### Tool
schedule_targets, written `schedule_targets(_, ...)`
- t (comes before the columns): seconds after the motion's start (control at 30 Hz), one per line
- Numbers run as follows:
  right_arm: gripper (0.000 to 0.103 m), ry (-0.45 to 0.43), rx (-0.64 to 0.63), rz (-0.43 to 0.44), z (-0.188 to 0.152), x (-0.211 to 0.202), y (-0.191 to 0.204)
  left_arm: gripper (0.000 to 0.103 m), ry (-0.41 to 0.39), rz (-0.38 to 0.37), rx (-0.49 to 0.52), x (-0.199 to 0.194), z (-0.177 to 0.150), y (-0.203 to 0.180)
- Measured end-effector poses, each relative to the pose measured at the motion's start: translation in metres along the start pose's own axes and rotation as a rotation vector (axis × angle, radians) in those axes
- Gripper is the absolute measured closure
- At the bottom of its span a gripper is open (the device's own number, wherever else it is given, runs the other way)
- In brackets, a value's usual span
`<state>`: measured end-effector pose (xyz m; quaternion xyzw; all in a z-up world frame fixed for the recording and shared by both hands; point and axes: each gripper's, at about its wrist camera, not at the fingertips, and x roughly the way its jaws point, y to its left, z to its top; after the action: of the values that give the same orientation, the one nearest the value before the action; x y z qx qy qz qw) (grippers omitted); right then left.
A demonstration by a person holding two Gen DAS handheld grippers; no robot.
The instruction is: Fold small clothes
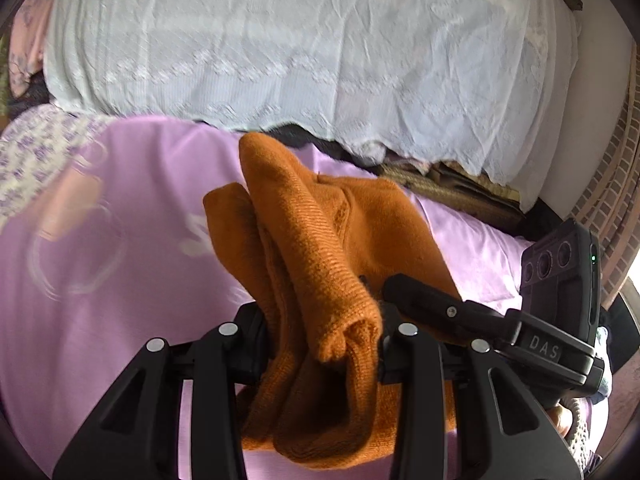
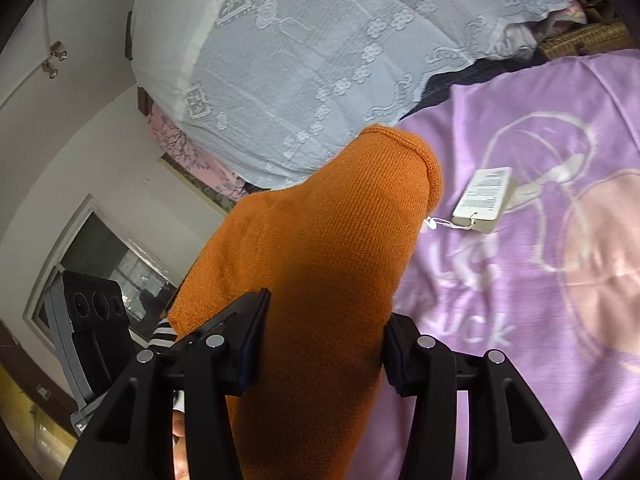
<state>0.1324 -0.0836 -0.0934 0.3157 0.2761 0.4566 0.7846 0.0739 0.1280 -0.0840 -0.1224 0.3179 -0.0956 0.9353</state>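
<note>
An orange knit garment (image 1: 312,232) hangs bunched above a purple bedspread (image 1: 100,340). My left gripper (image 1: 324,336) is shut on a thick folded edge of it, with knit spilling out below the jaws. One of the right gripper's fingers (image 1: 424,296) shows just to the right, against the same cloth. In the right wrist view my right gripper (image 2: 324,344) is shut on the orange garment (image 2: 328,220), which rises in a tall hump between the fingers. A white hang tag (image 2: 482,196) dangles from it on a string over the purple bedspread (image 2: 520,280).
A white lace cover (image 1: 280,40) drapes a big mound behind the bedspread, and it also fills the top of the right wrist view as the lace cover (image 2: 320,40). A floral cloth (image 1: 32,152) lies far left. A window (image 2: 100,264) and white wall stand left.
</note>
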Motion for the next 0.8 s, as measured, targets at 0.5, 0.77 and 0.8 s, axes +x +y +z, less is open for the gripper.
schedule_targets(0.5, 0.053, 0.096, -0.104, 0.076, -0.005, 0.093, 0.085, 0.067, -0.101, 0.183, -0.093, -0.060, 0.012, 0.086)
schedule_targets(0.77, 0.053, 0.177, -0.186, 0.010, -0.019, 0.152, 0.089, 0.067, -0.048, 0.286, -0.190, -0.037, -0.002, 0.133)
schedule_targets(0.8, 0.053, 0.186, -0.186, 0.000, -0.020, 0.158, 0.085, 0.067, -0.036, 0.302, -0.196, -0.031, -0.004, 0.137)
